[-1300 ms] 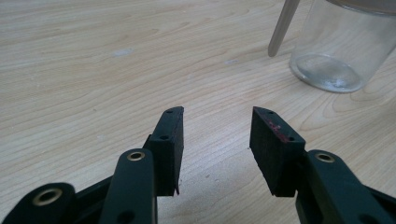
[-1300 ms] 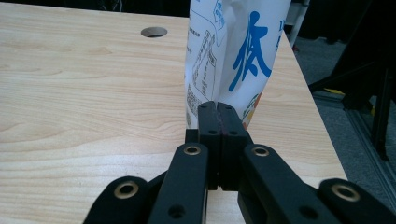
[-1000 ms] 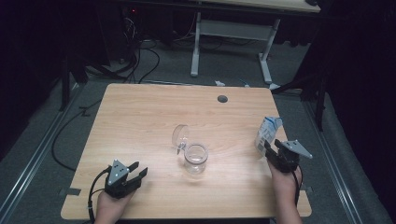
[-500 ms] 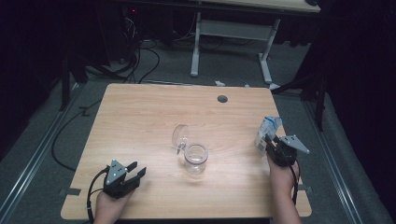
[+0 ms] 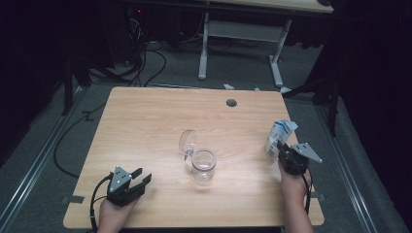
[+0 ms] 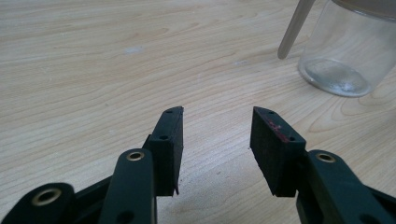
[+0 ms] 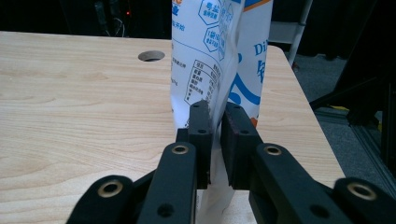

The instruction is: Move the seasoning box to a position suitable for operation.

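A clear glass jar (image 5: 203, 165) stands at the table's middle, its hinged lid (image 5: 187, 141) tipped open to the left. In the left gripper view the jar (image 6: 345, 46) is at the upper right. My left gripper (image 5: 142, 175) rests near the front left edge, open, with bare wood between its jaws (image 6: 217, 116). At the right edge stands a white and blue bag (image 5: 279, 137). My right gripper (image 5: 284, 156) has just been closing its jaws, and they now pinch the lower part of the bag (image 7: 219, 56) between the pads (image 7: 215, 114).
The wooden table (image 5: 145, 126) has a round cable hole (image 5: 231, 103) near its far edge. Its right edge lies just beyond the bag. Another table's white legs (image 5: 243, 43) and floor cables (image 5: 145, 68) are behind, in the dark.
The right gripper's jaws have closed onto the bag, which now looks slightly squeezed. Both hands have kept their places, and the jar has not moved.
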`<state>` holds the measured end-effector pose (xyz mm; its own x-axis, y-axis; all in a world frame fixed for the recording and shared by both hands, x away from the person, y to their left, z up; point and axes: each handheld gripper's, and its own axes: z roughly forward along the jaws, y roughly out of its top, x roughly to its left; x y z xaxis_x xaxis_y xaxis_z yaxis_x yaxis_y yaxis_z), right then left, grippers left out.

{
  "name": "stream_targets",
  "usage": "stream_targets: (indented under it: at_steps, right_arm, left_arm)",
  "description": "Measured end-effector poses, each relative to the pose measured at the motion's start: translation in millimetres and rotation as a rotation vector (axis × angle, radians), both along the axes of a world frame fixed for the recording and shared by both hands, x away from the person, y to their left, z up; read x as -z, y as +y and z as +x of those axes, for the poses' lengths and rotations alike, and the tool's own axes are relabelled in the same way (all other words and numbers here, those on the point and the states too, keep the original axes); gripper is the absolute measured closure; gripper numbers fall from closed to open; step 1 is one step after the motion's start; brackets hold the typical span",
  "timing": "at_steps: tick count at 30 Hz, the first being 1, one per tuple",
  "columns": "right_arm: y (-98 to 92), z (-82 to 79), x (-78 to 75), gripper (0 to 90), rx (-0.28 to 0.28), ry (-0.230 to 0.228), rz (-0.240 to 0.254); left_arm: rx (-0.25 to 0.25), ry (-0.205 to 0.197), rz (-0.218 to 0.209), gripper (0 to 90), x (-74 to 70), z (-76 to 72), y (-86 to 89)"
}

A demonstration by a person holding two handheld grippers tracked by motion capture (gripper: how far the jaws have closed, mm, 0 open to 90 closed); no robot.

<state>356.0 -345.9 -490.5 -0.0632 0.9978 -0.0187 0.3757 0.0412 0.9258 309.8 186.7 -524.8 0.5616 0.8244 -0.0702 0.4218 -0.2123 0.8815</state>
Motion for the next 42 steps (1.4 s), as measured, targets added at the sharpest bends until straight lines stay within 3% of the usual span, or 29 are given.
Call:
stream_targets:
  at_steps: [8,23,29,42]
  right_arm:
    - [0.1,-1.2,-1.2,82.9,0.013,0.016,0.004]
    - [-4.0,-1.6,-2.7,88.4,-0.031,0.029,0.026]
    - [-4.1,-1.9,-4.0,89.2,-0.042,0.035,0.014]
    - [5.0,-7.5,-17.9,89.7,-0.153,0.061,0.031]
  left_arm:
    - [0.020,0.003,-0.001,52.7,-1.6,-1.0,-0.9]
    - [0.017,0.002,-0.007,51.3,-0.3,-1.8,-0.8]
    - [0.026,0.007,-0.016,51.1,0.7,-0.7,-0.5]
    - [0.029,-0.013,-0.041,50.2,-2.0,-2.3,1.7]
